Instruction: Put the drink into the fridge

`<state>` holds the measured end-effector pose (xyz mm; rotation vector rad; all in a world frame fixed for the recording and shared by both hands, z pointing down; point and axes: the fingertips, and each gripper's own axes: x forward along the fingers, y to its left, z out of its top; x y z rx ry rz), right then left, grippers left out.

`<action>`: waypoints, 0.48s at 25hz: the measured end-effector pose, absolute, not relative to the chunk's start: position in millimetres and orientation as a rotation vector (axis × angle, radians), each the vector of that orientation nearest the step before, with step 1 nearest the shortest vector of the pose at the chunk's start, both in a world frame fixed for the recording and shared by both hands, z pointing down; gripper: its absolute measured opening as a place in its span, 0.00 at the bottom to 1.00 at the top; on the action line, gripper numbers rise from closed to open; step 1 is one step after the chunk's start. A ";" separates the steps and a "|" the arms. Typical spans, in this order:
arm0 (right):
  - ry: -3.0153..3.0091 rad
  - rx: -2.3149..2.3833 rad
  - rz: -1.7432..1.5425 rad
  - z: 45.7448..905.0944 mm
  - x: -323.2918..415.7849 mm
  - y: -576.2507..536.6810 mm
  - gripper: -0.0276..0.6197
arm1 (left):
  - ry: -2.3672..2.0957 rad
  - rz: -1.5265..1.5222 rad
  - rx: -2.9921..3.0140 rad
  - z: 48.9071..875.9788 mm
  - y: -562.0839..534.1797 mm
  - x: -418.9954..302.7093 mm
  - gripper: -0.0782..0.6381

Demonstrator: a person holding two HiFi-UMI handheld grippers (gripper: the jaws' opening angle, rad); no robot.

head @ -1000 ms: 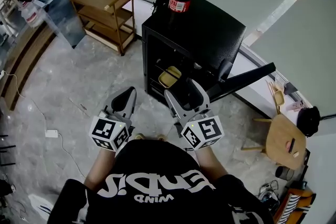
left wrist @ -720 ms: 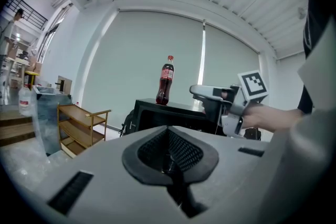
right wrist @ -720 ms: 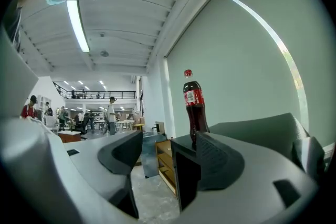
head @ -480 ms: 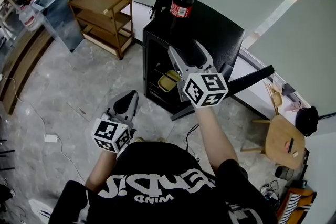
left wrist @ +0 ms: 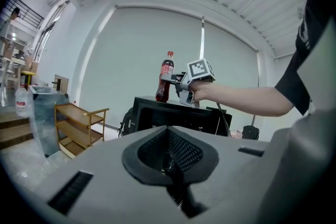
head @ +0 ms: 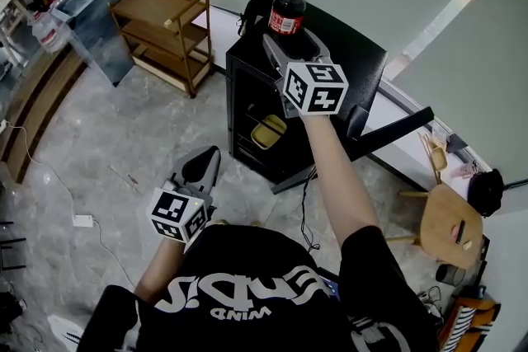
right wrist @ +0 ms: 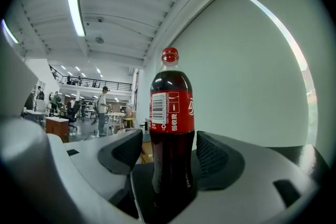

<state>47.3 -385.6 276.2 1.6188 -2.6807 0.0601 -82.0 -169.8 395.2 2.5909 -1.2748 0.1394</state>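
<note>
Fridge door (head: 394,124) swung wide to the right, opening unblocked — yellow tray (head: 269,130) sitting inside

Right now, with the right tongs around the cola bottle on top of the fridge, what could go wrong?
1. The right tongs are open around the cola bottle, which stands on top of the black fridge; a sideways nudge while closing could topple it to the floor.
2. The pads sit below the label, so the tall bottle might tilt once lifted.
3. A yellow container sits inside the fridge; the bottle may not fit upright.
</note>
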 end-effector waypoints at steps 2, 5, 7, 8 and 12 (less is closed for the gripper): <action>-2.677 1.606 0.062 279.3 44.4 -393.6 0.54 | -1.282 0.146 2.588 396.4 -170.9 -83.3 0.12; -2.671 1.592 0.069 285.0 42.4 -403.4 0.53 | -1.289 0.151 2.572 398.4 -173.6 -85.7 0.12; -2.669 1.582 0.069 287.5 41.5 -408.5 0.53 | -1.295 0.152 2.569 398.6 -176.0 -86.6 0.12; -2.669 1.577 0.066 288.2 40.9 -410.0 0.53 | -1.298 0.152 2.568 398.7 -176.7 -86.9 0.12; -2.676 1.553 0.054 288.6 37.7 -413.6 0.53 | -1.305 0.155 2.563 400.5 -178.4 -88.0 0.12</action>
